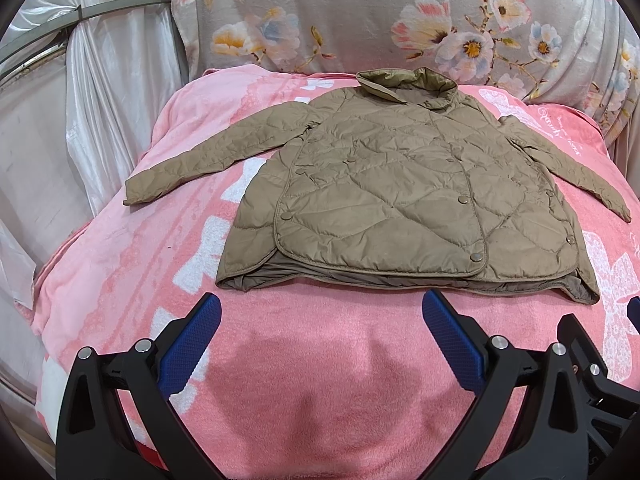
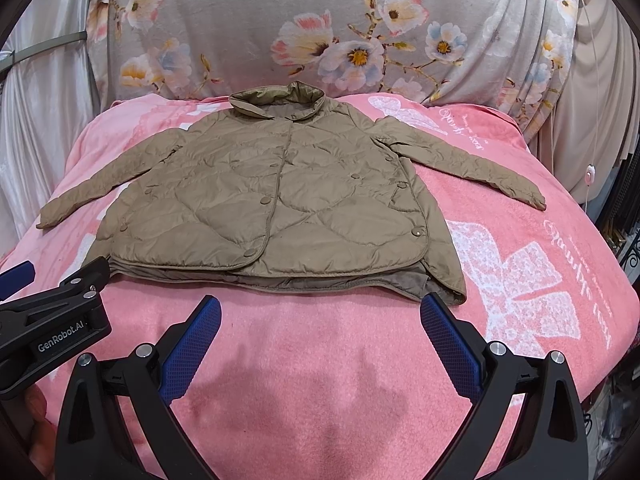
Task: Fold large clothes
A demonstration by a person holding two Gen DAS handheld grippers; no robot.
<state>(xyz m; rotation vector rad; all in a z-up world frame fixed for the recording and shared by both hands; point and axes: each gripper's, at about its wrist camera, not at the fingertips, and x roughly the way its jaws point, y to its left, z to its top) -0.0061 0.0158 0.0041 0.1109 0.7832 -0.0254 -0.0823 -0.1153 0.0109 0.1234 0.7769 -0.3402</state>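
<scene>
A tan quilted jacket point(image 1: 400, 192) lies flat and buttoned on a pink blanket point(image 1: 300, 360), collar at the far side, both sleeves spread out to the sides. It shows the same way in the right wrist view point(image 2: 272, 204). My left gripper point(image 1: 320, 312) is open and empty, hovering just in front of the jacket's hem. My right gripper point(image 2: 320, 312) is open and empty, also just in front of the hem, towards its right corner. The left gripper's body point(image 2: 52, 316) shows at the left edge of the right wrist view.
The pink blanket point(image 2: 520, 280) covers a raised bed-like surface. A grey floral sheet point(image 1: 360, 20) hangs behind it. White curtains point(image 1: 80, 120) hang at the left. A white cord with a switch point(image 2: 589, 176) hangs at the right.
</scene>
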